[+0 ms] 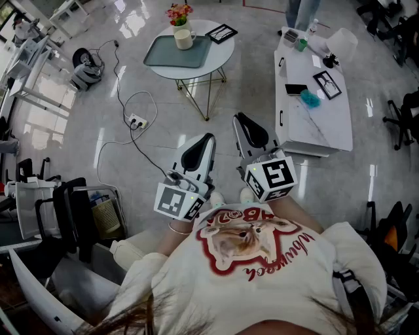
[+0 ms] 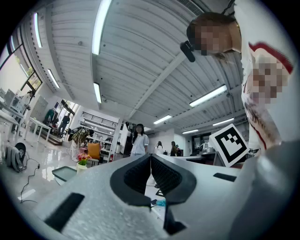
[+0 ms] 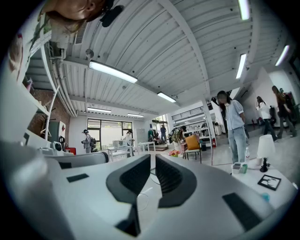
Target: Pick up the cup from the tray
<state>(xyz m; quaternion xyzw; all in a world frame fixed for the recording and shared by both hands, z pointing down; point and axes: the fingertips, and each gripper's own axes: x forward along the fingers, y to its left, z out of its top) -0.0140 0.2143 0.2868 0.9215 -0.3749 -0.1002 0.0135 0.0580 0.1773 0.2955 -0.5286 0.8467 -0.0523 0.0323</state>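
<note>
Currently both grippers are held close to the person's chest, jaws pointing forward over the floor. The left gripper (image 2: 151,161) is seen with its jaws pressed together at the tips and nothing between them; the right gripper (image 3: 153,161) shows only a thin slit between its jaws, likewise empty. The cup (image 1: 184,39) is found well apart from both, straight ahead and slightly to the left, upright at the far side of the tray (image 1: 160,57) on the round table (image 1: 221,57), just in front of the flowers (image 1: 178,13). Its handle is turned to the right. The left gripper is judged marginally better aligned with it. A walk forward is judged necessary before any reach; the power strip (image 1: 136,121) and its cable are noted left of that path.
</note>
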